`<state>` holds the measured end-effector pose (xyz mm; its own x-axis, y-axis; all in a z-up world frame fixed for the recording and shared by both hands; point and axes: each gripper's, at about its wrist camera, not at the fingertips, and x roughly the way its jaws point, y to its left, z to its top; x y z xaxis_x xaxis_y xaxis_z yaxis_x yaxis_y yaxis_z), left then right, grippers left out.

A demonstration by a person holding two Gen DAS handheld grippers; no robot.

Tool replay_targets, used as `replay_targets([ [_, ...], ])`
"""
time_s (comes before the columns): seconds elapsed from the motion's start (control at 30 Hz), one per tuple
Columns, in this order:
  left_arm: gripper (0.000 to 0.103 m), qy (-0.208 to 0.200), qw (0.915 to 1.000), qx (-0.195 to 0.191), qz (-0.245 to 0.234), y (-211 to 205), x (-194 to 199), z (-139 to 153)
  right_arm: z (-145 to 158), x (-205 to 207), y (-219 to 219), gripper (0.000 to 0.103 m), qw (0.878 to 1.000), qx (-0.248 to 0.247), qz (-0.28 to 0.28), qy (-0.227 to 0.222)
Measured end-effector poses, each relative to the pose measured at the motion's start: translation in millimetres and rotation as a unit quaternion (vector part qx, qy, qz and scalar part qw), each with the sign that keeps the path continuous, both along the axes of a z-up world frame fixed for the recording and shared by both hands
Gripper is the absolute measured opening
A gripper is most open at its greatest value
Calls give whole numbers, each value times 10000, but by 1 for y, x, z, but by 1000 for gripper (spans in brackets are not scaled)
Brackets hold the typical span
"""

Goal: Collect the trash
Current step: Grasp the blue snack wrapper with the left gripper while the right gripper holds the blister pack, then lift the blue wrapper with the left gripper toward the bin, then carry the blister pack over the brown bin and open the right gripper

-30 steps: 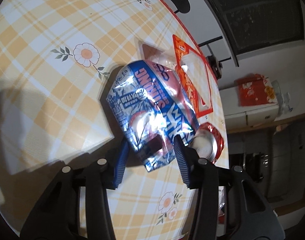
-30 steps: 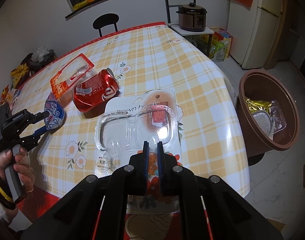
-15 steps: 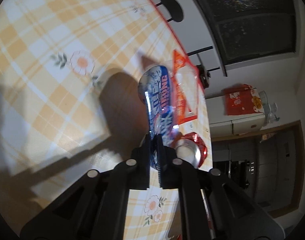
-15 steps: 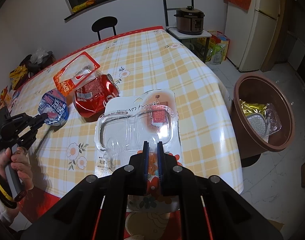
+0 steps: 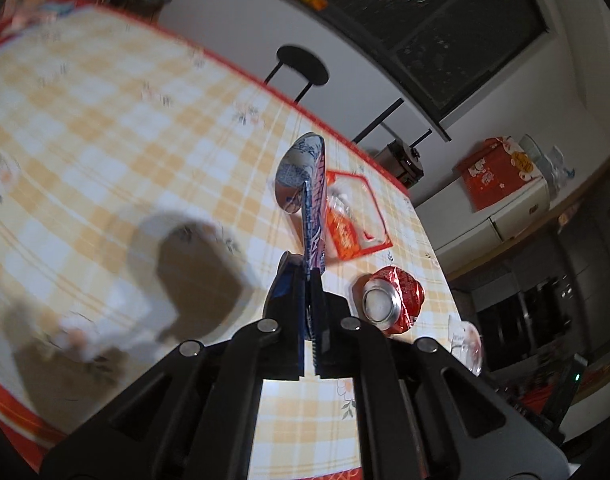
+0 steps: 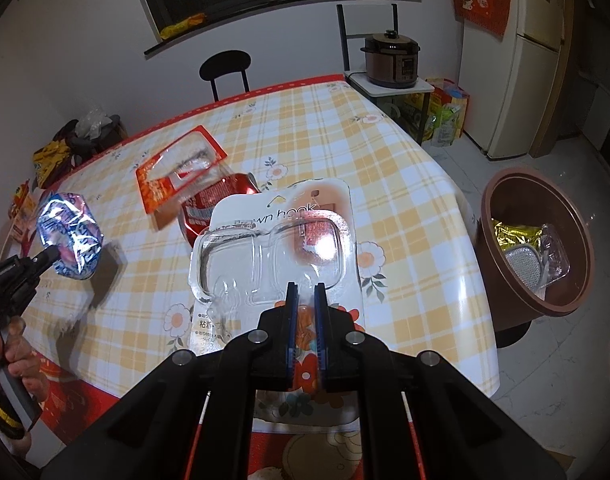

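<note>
The left gripper [image 5: 309,280] has just been closing, and its fingers [image 5: 291,292] now pinch the lower edge of a blue foil wrapper [image 5: 307,184], which stands edge-on ahead of them, lifted above the tabletop [image 5: 105,128]. To the right of those fingers lie an orange-framed package [image 5: 355,216] and, nearer, a crushed red can [image 5: 391,294].

The right gripper [image 6: 305,292] is clamped on the near edge of a white blister card [image 6: 281,240] with a clear plastic bubble. Beyond that card's left corner the can [image 6: 209,204] shows partly under the orange package [image 6: 177,172]. Far right of the fingers [image 6: 292,320], a brown bin [image 6: 501,252] stands on the floor, holding gold foil and a clear tray.
</note>
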<state>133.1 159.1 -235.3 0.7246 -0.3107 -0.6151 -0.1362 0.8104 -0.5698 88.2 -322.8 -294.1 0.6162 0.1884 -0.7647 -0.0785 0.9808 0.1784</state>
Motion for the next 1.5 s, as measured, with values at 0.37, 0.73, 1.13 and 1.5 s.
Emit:
replay_targets([
  [0.37,6,-643,9966,473,-191,-14,-26,56,29,-10,-33,9,9977,282,-387,-480],
  [0.73,6,-868,9953,433,-76,-70,-38,84,41,-3,-145,9,9908,395,-1076,-722],
  [1.13,6,-819,9948,609,50,-151,-45,100,17,25,-291,9,9811,57,-1831,-624],
  [1.5,6,-716,9930,920,165,-202,-47,107,-21,68,-336,9,9836,32,-1774,-327],
])
